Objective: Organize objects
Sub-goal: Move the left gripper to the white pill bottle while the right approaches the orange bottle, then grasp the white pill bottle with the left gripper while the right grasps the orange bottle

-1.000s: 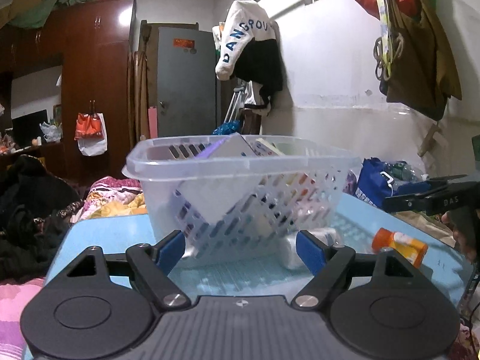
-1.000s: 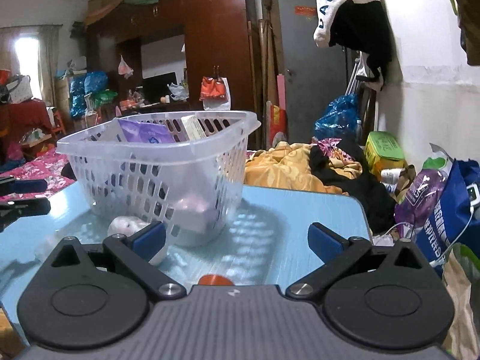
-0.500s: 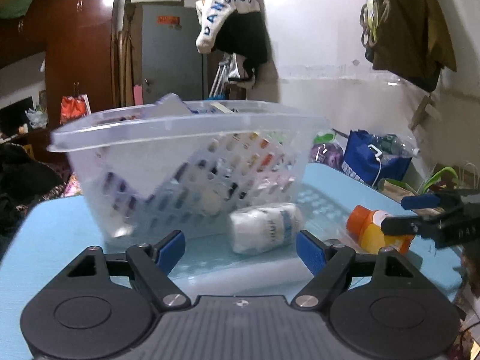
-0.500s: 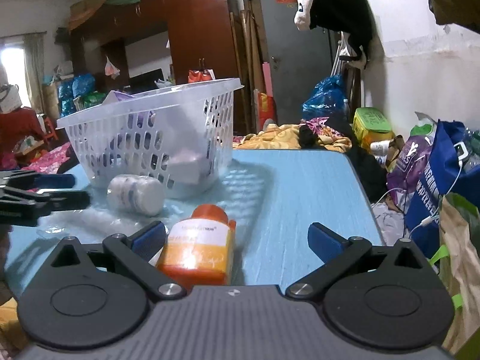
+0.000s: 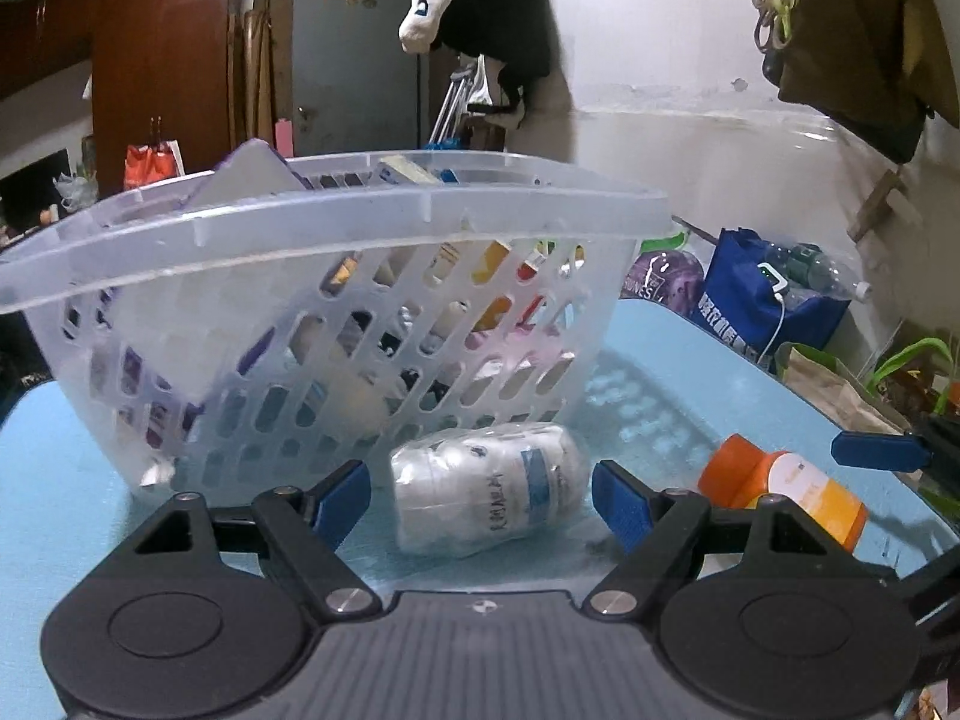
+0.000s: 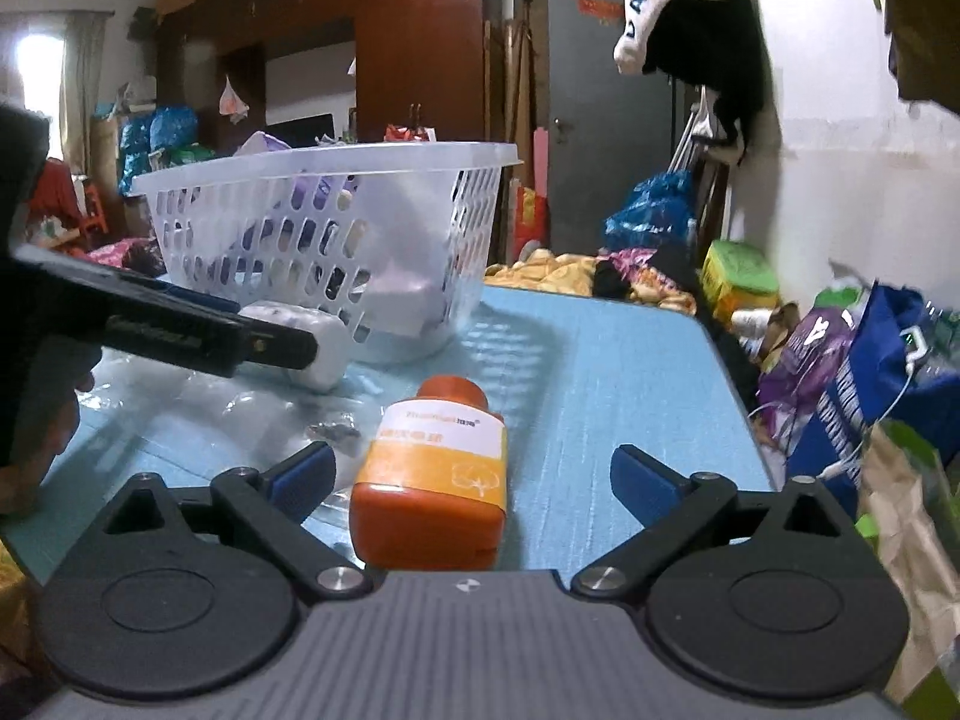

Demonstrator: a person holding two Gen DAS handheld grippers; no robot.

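A clear plastic basket with several packets and boxes inside stands on the blue table. A white bottle wrapped in plastic lies on its side in front of the basket, between the open fingers of my left gripper, not gripped. An orange bottle with an orange cap lies on its side between the open fingers of my right gripper, not gripped. The left gripper's finger shows in the right wrist view.
The blue table ends at the right beside a blue bag, a purple bag and a brown paper bag. Bedding and clothes lie behind the table. A small scrap lies near the orange bottle.
Both grippers have moved forward and lower. The white bottle now lies between the left fingers and the orange bottle between the right fingers. Both stay open.
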